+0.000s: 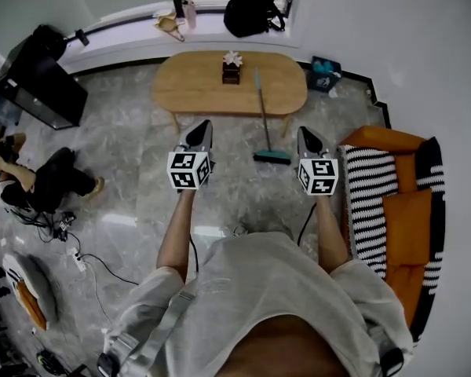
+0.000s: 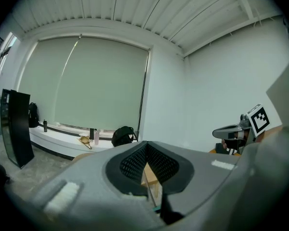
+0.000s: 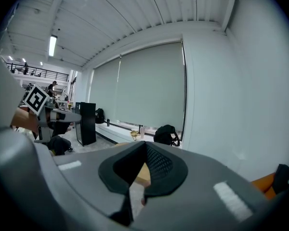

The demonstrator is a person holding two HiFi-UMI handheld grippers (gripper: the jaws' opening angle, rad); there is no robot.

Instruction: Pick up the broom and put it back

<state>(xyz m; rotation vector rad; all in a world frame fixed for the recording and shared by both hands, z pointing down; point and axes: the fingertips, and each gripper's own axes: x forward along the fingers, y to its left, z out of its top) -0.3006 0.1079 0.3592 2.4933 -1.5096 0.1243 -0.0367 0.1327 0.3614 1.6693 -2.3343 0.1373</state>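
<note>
Both jaw pairs short of broom (image 1: 264, 124)

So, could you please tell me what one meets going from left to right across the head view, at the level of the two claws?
person sitting on the floor → left claw → broom → right claw → striped blanket

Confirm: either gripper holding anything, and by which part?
Nothing is held. Both the left gripper and right gripper are shut and empty; the broom stands apart by the table.
</note>
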